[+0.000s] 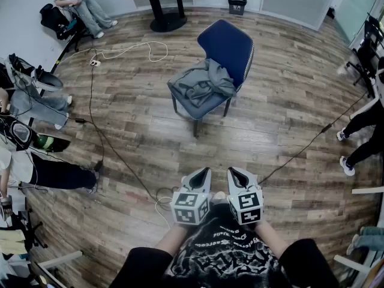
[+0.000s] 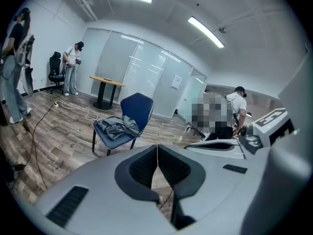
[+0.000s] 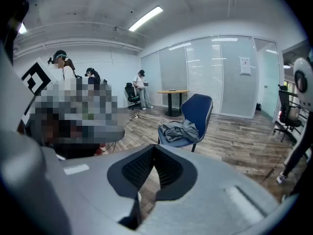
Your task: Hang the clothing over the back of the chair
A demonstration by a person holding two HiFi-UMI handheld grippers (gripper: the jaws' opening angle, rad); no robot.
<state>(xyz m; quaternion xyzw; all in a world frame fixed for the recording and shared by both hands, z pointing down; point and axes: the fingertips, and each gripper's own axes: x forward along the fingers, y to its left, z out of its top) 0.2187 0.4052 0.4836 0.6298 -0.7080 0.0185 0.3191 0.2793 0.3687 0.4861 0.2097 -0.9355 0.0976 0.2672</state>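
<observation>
Left gripper (image 1: 203, 171) and right gripper (image 1: 234, 171), head view: held side by side close to the person's body and aimed down and ahead at the chair (image 1: 227, 45), well apart from it. This is likely a start pose, with nothing picked up yet. Clothing (image 1: 204, 83): grey, crumpled on the seat against the blue back, not draped over it. Cables (image 1: 90, 95) cross the wooden floor (image 1: 150, 131) between.

Left gripper view: jaws pressed together with nothing between them. Chair and clothing lie ahead, far off.

Right gripper view: jaws likewise closed and empty. The same chair sits near centre, presumably lined up for an approach.
</observation>
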